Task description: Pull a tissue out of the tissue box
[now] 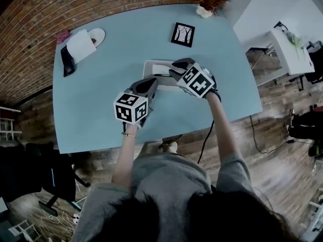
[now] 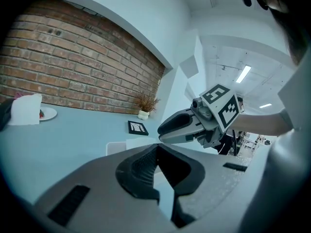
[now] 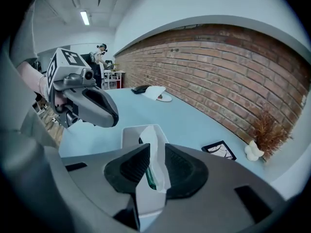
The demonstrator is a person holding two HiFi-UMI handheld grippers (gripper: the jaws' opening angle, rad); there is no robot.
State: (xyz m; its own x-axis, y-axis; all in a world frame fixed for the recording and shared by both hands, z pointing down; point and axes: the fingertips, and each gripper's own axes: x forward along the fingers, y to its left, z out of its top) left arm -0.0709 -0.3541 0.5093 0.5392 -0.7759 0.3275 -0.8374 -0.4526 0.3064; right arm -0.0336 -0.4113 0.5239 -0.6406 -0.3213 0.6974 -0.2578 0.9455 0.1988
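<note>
Looking down in the head view, the tissue box (image 1: 151,67) lies flat in the middle of the table (image 1: 91,110), with the right gripper (image 1: 172,69) over its slot and the left gripper (image 1: 153,81) just beside its near edge. In the left gripper view the jaws meet at their tips with nothing between them, short of the box. In the right gripper view the jaws pinch the tissue (image 3: 154,140) standing out of the slot. With nothing holding the box down, a pull may lift it along; a sideways tug may tear the sheet.
</note>
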